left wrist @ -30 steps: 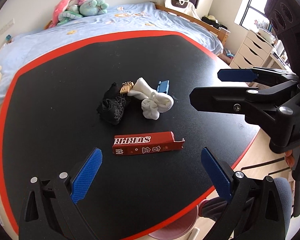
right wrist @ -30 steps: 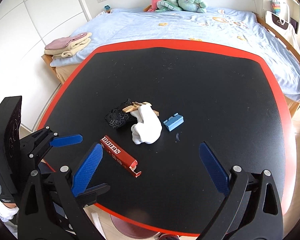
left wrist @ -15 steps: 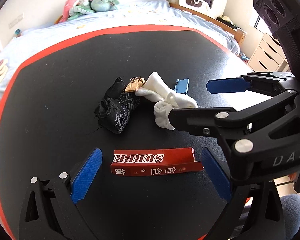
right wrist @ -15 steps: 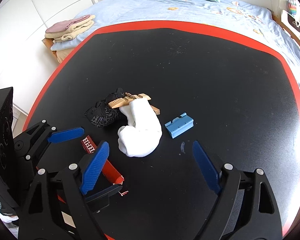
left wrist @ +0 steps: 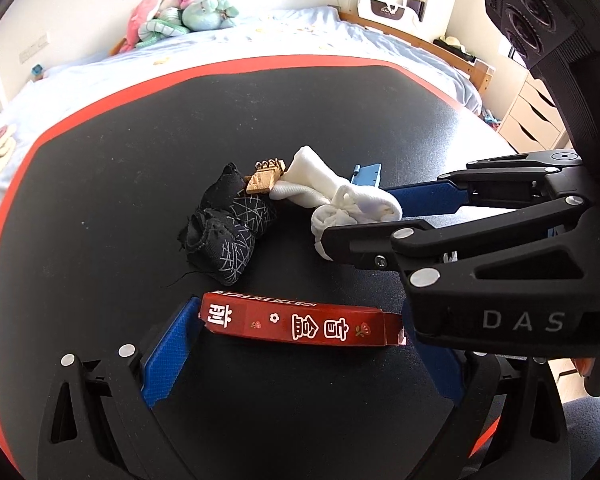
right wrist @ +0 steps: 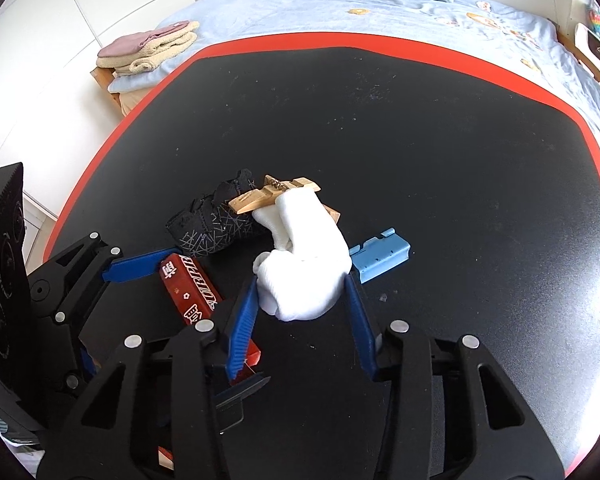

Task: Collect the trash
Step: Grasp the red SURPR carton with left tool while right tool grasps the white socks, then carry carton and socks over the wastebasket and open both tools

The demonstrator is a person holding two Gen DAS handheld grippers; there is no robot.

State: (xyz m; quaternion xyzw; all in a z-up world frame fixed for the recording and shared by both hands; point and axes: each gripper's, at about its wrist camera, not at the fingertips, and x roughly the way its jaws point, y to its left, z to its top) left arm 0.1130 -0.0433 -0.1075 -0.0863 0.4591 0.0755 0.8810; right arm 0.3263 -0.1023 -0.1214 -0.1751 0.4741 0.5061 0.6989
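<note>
Red cardboard fills our left gripper point(left wrist: 300, 354): the red box point(left wrist: 300, 322) lies crosswise between wide-open fingers, apparently unpinched, so we should close squarely on its ends. Just beyond, our right gripper point(right wrist: 302, 316) has just been closing its fingers around the white sock point(right wrist: 302, 276) on the table point(right wrist: 420, 140); squeeze only the bundle, sparing the wooden clothespin point(right wrist: 260, 200) behind it.
</note>
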